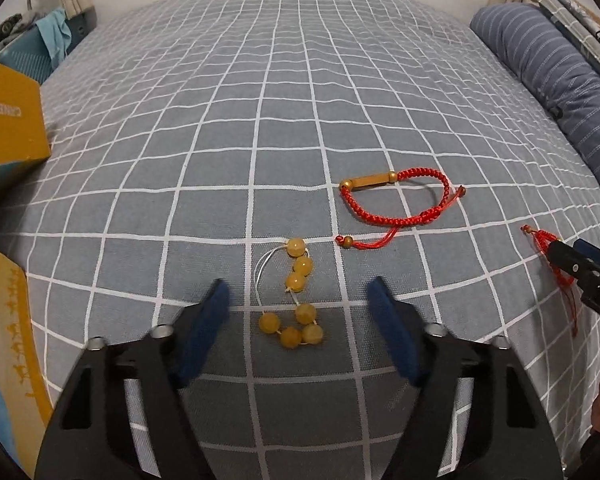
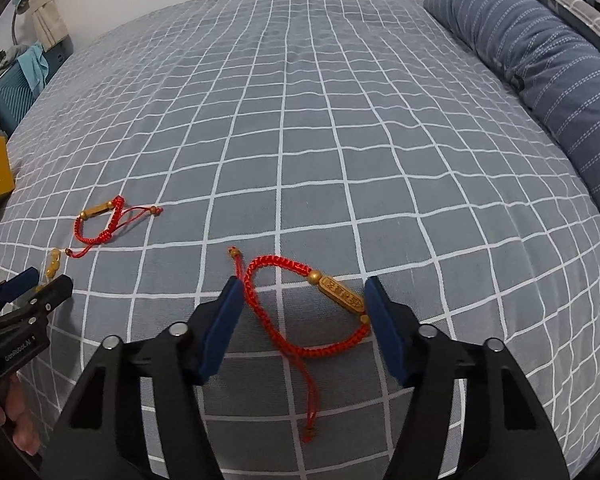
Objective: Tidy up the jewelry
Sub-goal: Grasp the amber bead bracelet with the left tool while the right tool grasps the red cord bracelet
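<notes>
- Left hand-held gripper point(image 1: 298, 294): spread, astride the beads point(image 1: 296, 300); strand runs along the fingers.
- Right hand-held gripper point(image 2: 302, 292): spread, astride a red bracelet point(image 2: 300, 312) on the bed point(image 2: 340, 120).

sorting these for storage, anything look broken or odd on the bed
The yellow bead string looks odd: its beads sit bunched in two clusters with bare white cord looping loose beside them, so it may be broken or slack. Both red bracelets look whole, cords trailing.
</notes>
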